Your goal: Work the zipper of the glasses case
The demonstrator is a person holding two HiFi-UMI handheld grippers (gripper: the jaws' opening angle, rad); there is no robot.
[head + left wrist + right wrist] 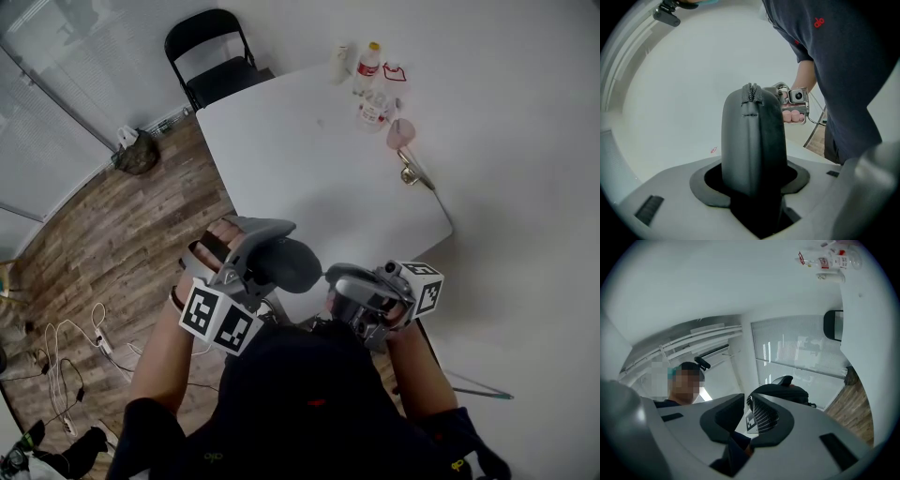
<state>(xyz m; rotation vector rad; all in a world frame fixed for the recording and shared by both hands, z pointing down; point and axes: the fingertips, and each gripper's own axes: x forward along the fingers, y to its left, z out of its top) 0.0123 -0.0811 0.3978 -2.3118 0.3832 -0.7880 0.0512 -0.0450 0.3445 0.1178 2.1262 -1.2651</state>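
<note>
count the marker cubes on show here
2. One marker cube is on the left gripper, which clamps the glasses case. The other is on the right gripper, beside the case. None looks hidden.

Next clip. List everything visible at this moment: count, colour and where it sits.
glasses case: one, dark grey, upright in the left gripper, zipper along its top
table: one, white, ahead of the person
chair: one, black, at the table's far end
bottles and cups: small cluster, clear, white and pink, at the table's far right corner
bundle: one, dark, on the floor by the wall; kind unclear
cables: several, white, on the floor at left
floor: brown wood, left of the table
left gripper: grey, jaws closed on the case
right gripper: grey, jaws slightly apart, nothing between them, close to the case's zipper end
</note>
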